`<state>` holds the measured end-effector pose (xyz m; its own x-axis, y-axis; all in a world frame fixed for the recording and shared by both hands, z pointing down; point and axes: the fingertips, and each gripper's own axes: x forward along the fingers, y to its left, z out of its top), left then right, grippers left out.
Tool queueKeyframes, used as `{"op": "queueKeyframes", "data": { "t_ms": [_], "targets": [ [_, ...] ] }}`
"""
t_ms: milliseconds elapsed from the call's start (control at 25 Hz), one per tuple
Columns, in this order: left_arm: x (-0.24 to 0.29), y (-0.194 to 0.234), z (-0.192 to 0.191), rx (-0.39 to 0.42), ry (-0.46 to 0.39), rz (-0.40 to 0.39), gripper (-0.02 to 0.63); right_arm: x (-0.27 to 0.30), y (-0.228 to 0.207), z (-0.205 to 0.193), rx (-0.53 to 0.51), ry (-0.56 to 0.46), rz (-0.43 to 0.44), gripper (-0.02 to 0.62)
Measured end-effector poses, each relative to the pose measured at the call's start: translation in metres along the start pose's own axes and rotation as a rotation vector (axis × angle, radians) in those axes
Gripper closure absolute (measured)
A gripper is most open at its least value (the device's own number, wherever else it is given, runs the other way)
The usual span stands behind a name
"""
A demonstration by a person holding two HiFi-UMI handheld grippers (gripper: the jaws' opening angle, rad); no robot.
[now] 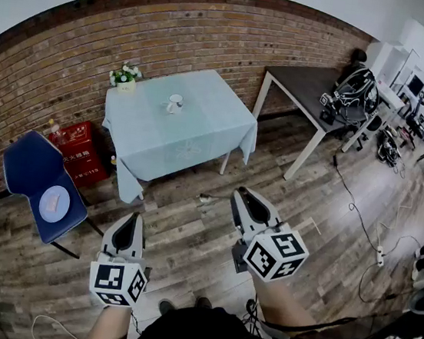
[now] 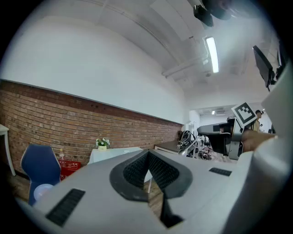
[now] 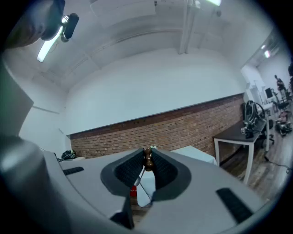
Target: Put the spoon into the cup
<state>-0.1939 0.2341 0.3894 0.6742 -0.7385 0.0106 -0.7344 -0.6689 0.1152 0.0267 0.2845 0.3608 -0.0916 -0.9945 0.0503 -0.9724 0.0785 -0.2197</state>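
Left tool (image 2: 149, 156) jaws together; blue chair (image 2: 40, 171) before brick wall (image 2: 68, 119).

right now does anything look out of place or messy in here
A pale round disc lies on the blue chair, an odd spot, and loose cables trail across the wooden floor where feet could catch.

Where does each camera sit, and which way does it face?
Head view: on the person's head, facing forward and down at the table; forearms, left claw and right claw show.
Left gripper view: on the left claw, level toward the brick wall; shut, empty jaws show.
Right gripper view: on the right claw, level toward that wall; jaws grip the spoon.
Shared: all see the table.
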Motion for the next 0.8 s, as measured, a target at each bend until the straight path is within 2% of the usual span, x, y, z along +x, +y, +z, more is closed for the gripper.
{"op": "queueKeyframes", "data": {
  "t_ms": [520, 800],
  "targets": [
    [-0.002, 0.000, 0.002, -0.006, -0.002, -0.005, 0.597, 0.000, 0.001, 0.003, 0.009, -0.006, -0.011, 0.534],
    [-0.008, 0.017, -0.002, -0.001, -0.001, -0.016, 0.597, 0.009, 0.017, 0.002, 0.014, -0.022, -0.010, 0.534]
  ]
}}
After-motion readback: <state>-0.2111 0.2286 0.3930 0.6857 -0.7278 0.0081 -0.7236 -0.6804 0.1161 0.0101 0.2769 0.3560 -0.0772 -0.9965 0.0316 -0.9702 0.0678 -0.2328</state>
